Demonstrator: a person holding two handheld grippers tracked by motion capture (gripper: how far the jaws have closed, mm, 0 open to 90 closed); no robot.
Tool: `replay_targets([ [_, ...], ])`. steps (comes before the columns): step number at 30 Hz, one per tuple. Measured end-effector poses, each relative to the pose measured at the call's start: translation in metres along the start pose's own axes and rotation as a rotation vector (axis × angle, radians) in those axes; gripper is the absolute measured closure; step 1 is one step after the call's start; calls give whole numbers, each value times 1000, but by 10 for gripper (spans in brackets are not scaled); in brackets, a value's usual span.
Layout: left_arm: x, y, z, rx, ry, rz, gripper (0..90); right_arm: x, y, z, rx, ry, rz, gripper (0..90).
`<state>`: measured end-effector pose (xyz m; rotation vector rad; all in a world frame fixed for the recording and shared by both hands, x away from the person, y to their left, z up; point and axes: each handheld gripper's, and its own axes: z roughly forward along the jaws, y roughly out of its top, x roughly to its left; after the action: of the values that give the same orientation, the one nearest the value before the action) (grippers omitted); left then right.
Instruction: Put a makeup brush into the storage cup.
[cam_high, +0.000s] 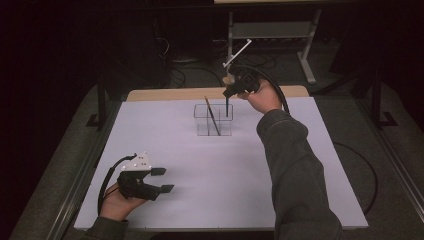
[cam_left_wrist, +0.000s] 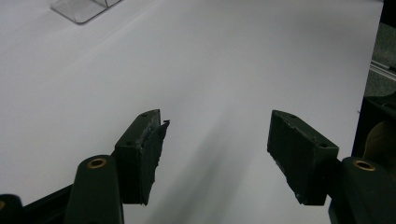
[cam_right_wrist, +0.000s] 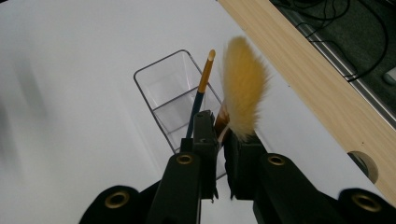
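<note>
Right gripper (cam_high: 239, 86) hovered above clear holder (cam_high: 213, 120) near table's far edge, jaws clamped on brush (cam_right_wrist: 241, 91), bristles upward, handle pointing down toward holder's right compartment. Brush axis near upright, directly over opening. Pencil (cam_high: 212, 115) leaned inside holder already. Left gripper (cam_high: 162, 180) rested near table's (cam_high: 250, 170) front-left corner, jaws apart, nothing between them; well apart from holder.

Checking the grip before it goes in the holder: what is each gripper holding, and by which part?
The right gripper is shut on a brush, just below its yellow bristles, near the top of the handle. The left gripper is open, holding nothing.
</note>
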<state>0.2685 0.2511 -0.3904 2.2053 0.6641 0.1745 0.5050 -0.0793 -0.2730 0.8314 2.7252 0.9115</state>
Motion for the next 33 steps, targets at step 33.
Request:
replay_targets([
  [33, 3, -2, 1, 9, 3, -3, 340, -3, -20, 21, -2, 12, 42, 825],
])
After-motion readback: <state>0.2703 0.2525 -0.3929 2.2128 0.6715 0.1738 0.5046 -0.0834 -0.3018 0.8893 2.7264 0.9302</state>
